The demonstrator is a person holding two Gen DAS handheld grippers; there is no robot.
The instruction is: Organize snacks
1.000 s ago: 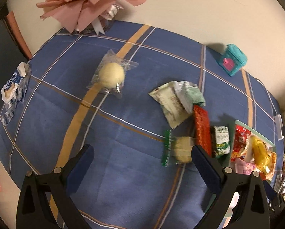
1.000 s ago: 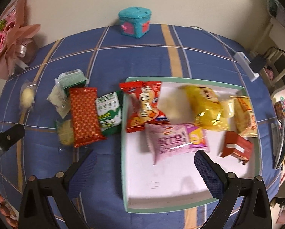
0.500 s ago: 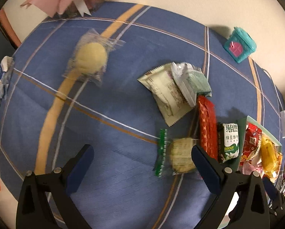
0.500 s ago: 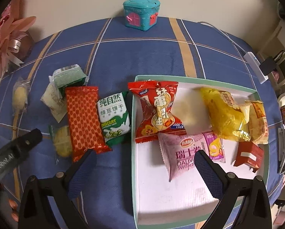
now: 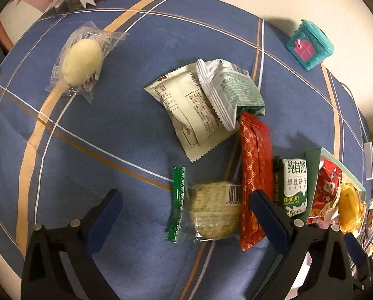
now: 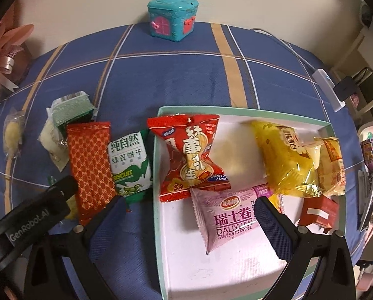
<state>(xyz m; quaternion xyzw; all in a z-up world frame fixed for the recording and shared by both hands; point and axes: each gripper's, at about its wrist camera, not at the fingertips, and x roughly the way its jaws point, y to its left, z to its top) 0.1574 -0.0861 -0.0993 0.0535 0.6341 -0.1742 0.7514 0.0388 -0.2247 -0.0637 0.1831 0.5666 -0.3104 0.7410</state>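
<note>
- Left tongs [image 5: 184, 218]: spread wide, holding nothing; hovering over the clear-wrapped round biscuit with a green crimped end [image 5: 206, 212], which lies between the two blue pads.
- Right tongs [image 6: 190, 221]: spread wide, empty; poised over the near left part of the mint-rimmed white tray [image 6: 159, 150].
- Surface: blue plaid cloth [image 5: 111, 130].
- Loose on the cloth, left of the tray: long red patterned packet [image 6: 91, 165], touching the green-and-white biscuit pouch [image 6: 130, 165]; a cream packet [image 5: 188, 115] overlapped by a pale green packet [image 5: 231, 90] at 12 o'clock of the round biscuit.
- Clear-wrapped pale yellow bun [image 5: 82, 61]: well apart, at 10 o'clock.
- In the tray: red twisted packet [image 6: 191, 155], pink roll packet [image 6: 231, 217], yellow bag [image 6: 286, 155], small red box [image 6: 318, 211].
- Teal house-shaped box [image 6: 172, 17]: at 12 o'clock, by the wall.
</note>
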